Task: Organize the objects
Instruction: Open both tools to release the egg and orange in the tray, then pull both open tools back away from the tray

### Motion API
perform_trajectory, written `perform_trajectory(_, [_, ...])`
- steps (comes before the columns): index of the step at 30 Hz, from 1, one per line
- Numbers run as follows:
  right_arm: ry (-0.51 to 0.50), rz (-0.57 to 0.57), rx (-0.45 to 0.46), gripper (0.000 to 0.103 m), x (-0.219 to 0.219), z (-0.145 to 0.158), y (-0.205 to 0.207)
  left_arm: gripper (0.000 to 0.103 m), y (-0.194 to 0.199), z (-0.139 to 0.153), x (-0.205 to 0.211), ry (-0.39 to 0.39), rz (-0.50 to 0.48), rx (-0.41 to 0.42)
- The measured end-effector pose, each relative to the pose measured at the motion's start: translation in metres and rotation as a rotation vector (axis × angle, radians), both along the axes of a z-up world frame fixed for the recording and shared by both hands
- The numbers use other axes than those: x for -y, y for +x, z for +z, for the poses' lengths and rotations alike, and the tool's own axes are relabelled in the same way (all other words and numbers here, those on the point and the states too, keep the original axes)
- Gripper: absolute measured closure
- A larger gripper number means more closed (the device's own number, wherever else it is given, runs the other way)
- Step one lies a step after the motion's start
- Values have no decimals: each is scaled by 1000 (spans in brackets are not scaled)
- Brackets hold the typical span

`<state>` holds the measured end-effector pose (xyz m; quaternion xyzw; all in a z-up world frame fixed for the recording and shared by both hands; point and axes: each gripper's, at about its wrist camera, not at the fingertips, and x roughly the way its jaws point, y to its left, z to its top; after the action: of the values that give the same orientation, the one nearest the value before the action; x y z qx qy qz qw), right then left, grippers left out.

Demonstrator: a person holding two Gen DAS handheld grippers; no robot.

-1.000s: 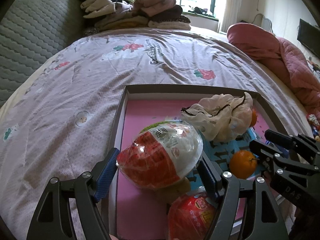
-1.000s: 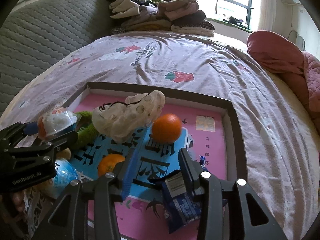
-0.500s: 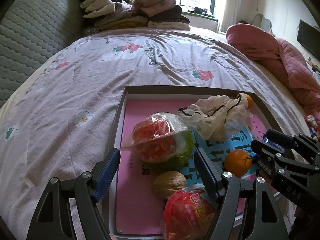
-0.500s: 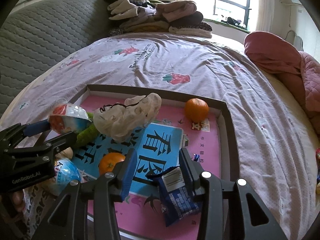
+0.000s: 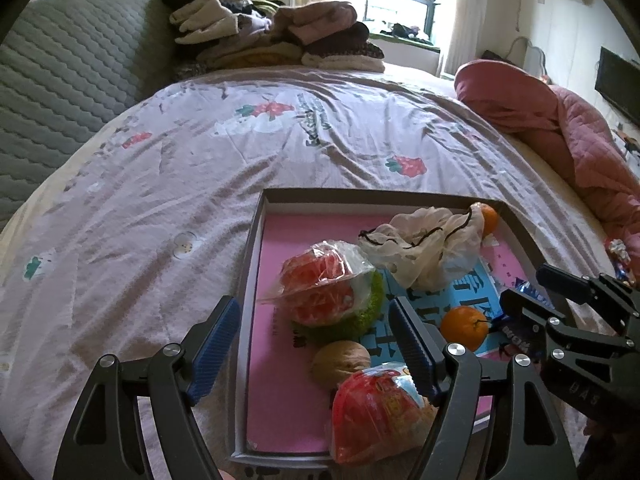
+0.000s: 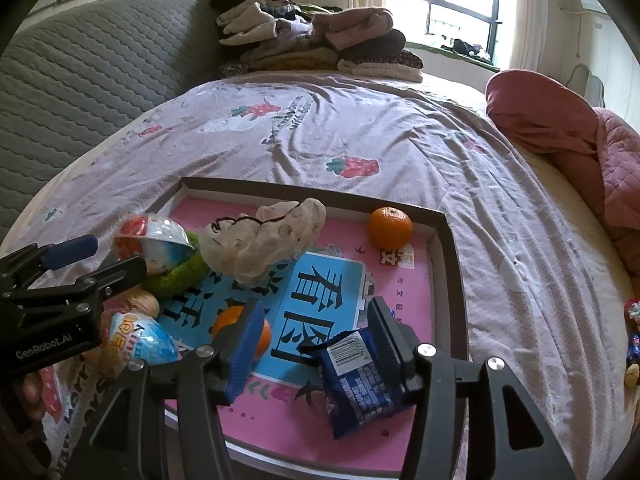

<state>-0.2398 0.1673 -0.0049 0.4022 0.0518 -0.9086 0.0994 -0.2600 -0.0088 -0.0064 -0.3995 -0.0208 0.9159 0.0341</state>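
Crowded tray (image 5: 256,240), bare bedspread (image 5: 160,208) leftward

**The bed under my claws**

My claws hover over a bed (image 5: 224,184) spread with a lilac strawberry-print sheet. On it lie a shallow box lid (image 6: 450,240), folded clothes (image 5: 276,36) stacked by the headboard, and a pink quilt (image 6: 560,128).

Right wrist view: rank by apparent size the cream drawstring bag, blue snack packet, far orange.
1. cream drawstring bag, largest in the picture.
2. blue snack packet, close behind, but it lies nearest the camera, so its true size may be smaller than it looks.
3. far orange, clearly smallest, though farthest away.
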Motion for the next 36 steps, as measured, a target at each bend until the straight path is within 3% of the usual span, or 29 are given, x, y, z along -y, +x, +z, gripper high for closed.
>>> perform_trajectory(36, [-31,-4,-100,45,-4,58,66,25,85,64,-7,-24,8,-135])
